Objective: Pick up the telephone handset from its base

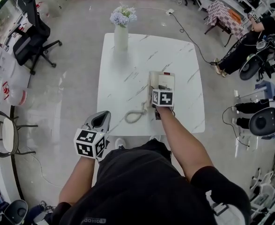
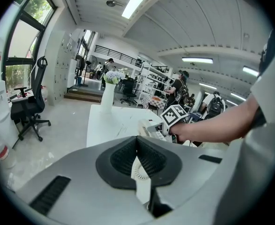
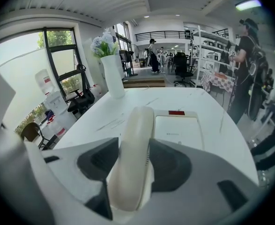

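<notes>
A cream telephone base (image 1: 169, 78) lies on the white marble table (image 1: 128, 64), with its handset (image 1: 153, 82) along its left side. My right gripper (image 1: 160, 90) reaches over the phone from the near edge. In the right gripper view the handset (image 3: 133, 139) runs lengthwise between the two jaws of that gripper (image 3: 132, 143); it still rests beside the base (image 3: 179, 130), and I see no pad pressing on it. My left gripper (image 1: 101, 119) hovers at the table's front left corner, jaws together, holding nothing. The coiled cord (image 1: 135, 116) loops toward the front edge.
A white vase of flowers (image 1: 121, 34) stands at the table's far side. A black office chair (image 1: 32, 36) is off to the left, with a round chair (image 1: 3, 135) nearer. A seated person (image 1: 249, 43) and more chairs (image 1: 266, 121) are at the right.
</notes>
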Demonstrator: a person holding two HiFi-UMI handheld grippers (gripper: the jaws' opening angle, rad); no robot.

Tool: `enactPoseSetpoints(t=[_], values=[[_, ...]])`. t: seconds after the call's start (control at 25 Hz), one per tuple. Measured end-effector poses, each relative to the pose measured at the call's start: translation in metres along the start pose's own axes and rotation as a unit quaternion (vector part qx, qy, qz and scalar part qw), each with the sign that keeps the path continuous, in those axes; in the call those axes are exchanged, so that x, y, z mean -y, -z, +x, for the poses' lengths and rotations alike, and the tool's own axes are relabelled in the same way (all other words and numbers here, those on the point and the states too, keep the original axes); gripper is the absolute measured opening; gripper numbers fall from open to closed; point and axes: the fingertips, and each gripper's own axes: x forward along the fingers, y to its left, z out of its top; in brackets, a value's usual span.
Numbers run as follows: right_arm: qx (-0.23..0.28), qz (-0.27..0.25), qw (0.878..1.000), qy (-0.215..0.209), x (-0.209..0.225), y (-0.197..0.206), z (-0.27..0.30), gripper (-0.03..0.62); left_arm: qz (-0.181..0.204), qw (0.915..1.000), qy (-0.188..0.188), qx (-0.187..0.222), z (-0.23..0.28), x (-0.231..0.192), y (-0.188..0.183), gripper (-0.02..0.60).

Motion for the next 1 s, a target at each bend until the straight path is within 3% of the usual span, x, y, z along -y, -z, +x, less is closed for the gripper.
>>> enactPoseSetpoints(t=[0.48, 1.0], values=[[-0.049, 0.027, 0.998, -0.002, 0.001, 0.011, 0.02, 0.227, -0.002, 1.0, 0.0, 0.001, 0.0, -0.003, -0.002, 0.002], [-0.041, 0.024, 0.998, 0.037, 0.003, 0.011, 0.022, 0.229, -0.009, 0.9999, -0.012, 0.005, -0.005, -0.009, -0.002, 0.002]])
